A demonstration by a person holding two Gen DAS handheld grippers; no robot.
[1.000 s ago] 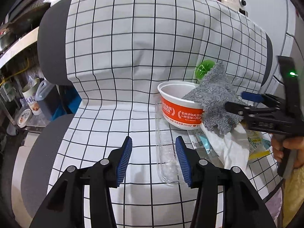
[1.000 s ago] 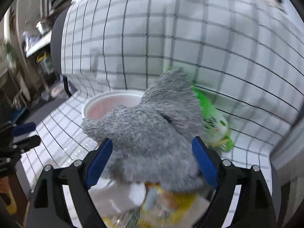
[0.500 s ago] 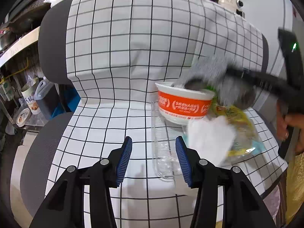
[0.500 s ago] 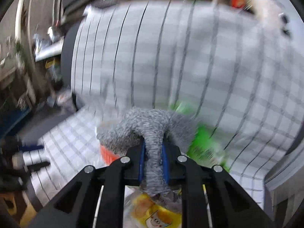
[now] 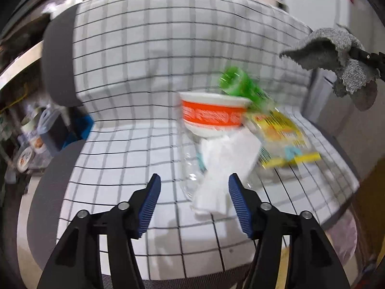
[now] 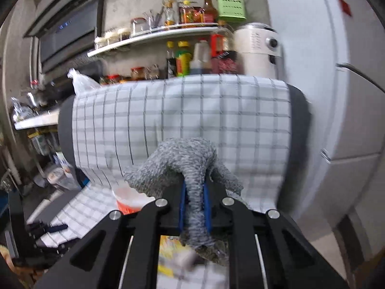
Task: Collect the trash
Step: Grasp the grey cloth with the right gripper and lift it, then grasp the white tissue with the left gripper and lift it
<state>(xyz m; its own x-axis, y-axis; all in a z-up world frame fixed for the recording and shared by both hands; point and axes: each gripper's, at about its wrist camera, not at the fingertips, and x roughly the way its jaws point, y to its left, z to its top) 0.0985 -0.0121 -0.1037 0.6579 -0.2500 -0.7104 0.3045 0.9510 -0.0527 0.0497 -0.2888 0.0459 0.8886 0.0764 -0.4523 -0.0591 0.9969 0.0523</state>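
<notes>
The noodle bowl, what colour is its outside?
Orange band on a white bowl; clearest in the left wrist view.

A home kitchen, and a lived-in one. A curved white shelf [image 6: 156, 37] on the rough grey wall carries sauce bottles [image 6: 208, 6], jars [image 6: 138, 25] and a green cutlery holder [image 6: 231, 7]. A dark range hood [image 6: 69, 27] hangs at the left, a white rice cooker [image 6: 261, 48] stands below the shelf, and a pale refrigerator [image 6: 336, 84] fills the right side. More jars and containers crowd the low shelves [image 5: 28, 130] at the left.

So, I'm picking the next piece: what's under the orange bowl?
The orange bowl rests on a clear plastic bottle and white tissue. Anything beneath those is hidden.
</notes>
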